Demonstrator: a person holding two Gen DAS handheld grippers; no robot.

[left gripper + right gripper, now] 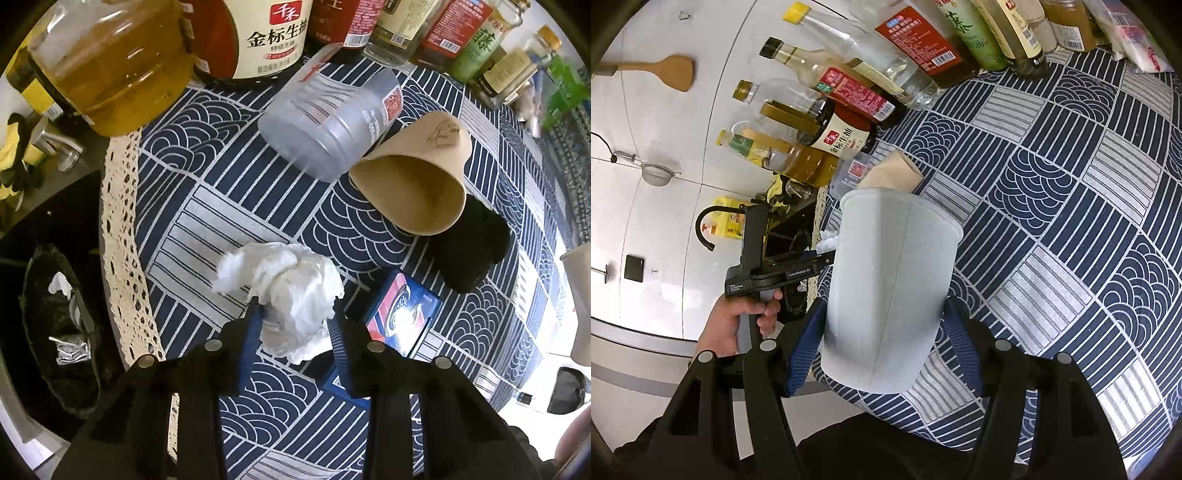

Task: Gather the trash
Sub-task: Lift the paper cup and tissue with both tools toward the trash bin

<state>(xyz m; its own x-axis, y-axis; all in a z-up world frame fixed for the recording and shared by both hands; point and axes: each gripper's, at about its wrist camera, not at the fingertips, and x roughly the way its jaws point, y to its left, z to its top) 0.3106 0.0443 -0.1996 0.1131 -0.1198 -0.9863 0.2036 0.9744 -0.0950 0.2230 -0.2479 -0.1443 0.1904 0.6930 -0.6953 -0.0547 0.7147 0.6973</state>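
Two grippers work over a counter point(480, 177) covered with a navy-and-white patterned cloth point(1071, 206). The left gripper point(295, 314) points straight down, its jaws pinching a crumpled white tissue point(284, 291) that sits on the cloth; the blue pads point(251, 332) press into its lower sides. Just right of the tissue lies a small blue packet point(402, 314), and beyond that a black object point(476, 251) that I cannot identify. Farther on, a brown paper cup point(417, 184) lies on its side, mouth toward the camera, touching a toppled clear plastic bottle point(332, 118). Sauce and oil bottles point(266, 37) line the far edge. Off the counter's lace edge, to the left, a black-lined trash bin point(62, 332) holds scraps.

The right gripper point(882, 332) clamps a pale grey paper cup point(890, 291) between its jaws, held above the cloth. A hand point(738, 328) grips the other gripper's handle at the left.
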